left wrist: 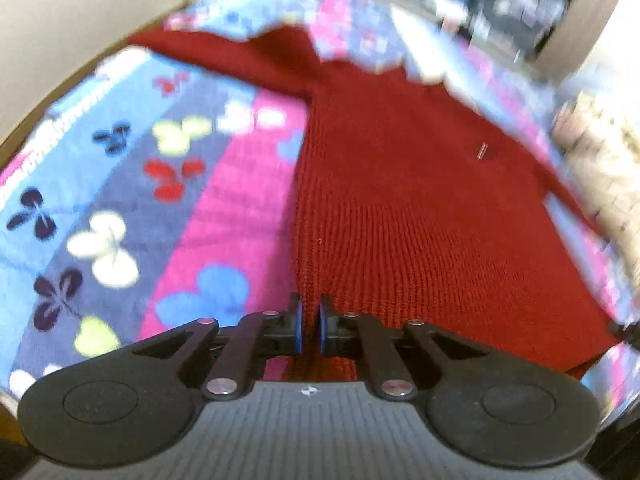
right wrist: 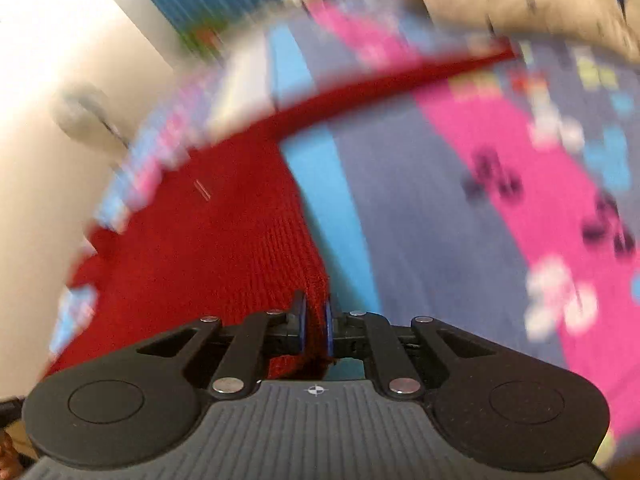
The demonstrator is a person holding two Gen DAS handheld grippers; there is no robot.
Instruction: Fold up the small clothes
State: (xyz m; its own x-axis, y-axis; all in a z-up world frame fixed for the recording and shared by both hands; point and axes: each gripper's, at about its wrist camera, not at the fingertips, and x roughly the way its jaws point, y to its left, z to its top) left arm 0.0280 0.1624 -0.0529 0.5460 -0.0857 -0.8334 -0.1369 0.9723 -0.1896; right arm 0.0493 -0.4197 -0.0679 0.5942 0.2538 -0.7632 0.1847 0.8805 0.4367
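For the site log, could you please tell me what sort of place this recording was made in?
Most likely a home bedroom. A red knitted sweater lies on a bright blanket with butterfly prints, seemingly spread over a bed, with a plain wall close behind.

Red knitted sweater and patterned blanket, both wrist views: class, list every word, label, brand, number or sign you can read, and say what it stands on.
None can be read.
Small tag on the red sweater: too small and blurred to show any text.
Blanket: butterfly shapes only, no lettering.
Small round mark on the gripper body: a symbol, no letters.
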